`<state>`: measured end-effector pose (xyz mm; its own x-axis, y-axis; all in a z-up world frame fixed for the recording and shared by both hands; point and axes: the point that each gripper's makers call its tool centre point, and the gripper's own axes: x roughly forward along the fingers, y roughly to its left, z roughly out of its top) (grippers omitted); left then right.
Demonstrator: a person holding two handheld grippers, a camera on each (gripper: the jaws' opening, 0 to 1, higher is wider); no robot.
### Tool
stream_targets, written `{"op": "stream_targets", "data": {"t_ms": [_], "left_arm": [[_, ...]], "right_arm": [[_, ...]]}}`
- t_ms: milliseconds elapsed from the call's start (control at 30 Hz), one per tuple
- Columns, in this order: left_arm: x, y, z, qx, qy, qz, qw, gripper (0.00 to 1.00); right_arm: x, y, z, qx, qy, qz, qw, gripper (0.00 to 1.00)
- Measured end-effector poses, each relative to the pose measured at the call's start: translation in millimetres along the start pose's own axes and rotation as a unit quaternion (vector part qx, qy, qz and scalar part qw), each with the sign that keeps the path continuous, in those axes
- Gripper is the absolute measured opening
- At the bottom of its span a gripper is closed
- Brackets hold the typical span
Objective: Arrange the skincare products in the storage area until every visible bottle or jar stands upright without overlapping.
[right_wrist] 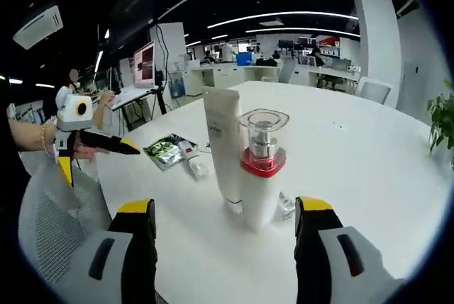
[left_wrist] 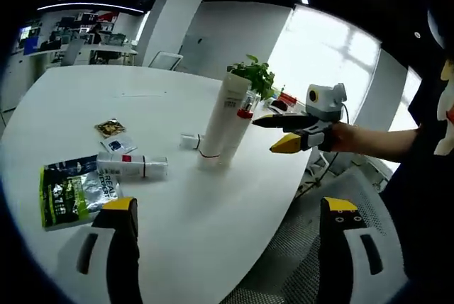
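Note:
A tall white tube stands upright near the table's edge. A white pump bottle with a red collar and clear cap stands touching it. A white bottle lies on its side, and a small white item lies near the upright pair. My left gripper is open and off the table's edge. My right gripper is open, short of the pump bottle, with nothing between its jaws.
A green foil pack and small sachets lie on the white oval table. A potted plant stands at the far edge. A grey mesh chair sits by the table. Desks and monitors fill the background.

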<state>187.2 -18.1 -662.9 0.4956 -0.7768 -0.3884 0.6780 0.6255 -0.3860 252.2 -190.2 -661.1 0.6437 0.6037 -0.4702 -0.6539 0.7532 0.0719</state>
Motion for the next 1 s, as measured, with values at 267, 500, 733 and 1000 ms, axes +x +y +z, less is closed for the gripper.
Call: {"op": "stream_targets", "data": {"t_ms": [267, 500, 733, 1000], "left_arm": [[-20.1, 15.1, 8.0, 0.007, -0.022, 0.045, 0.9987, 0.99], [-31.9, 26.2, 18.8, 0.019, -0.034, 0.076, 0.9964, 0.99], [-40.7, 28.7, 21.4, 0.022, -0.035, 0.093, 0.9949, 0.99], [-46.7, 30.6, 17.5, 0.023, -0.034, 0.108, 0.9933, 0.99]], "right_arm": [[-11.3, 9.2, -6.2, 0.024, -0.006, -0.016, 0.9996, 0.85], [-22.1, 13.1, -13.3, 0.039, -0.006, -0.028, 0.9988, 0.88], [-30.8, 20.5, -20.3, 0.043, -0.004, -0.032, 0.9985, 0.89], [-40.1, 14.6, -26.2, 0.045, 0.001, -0.035, 0.9984, 0.88]]}}
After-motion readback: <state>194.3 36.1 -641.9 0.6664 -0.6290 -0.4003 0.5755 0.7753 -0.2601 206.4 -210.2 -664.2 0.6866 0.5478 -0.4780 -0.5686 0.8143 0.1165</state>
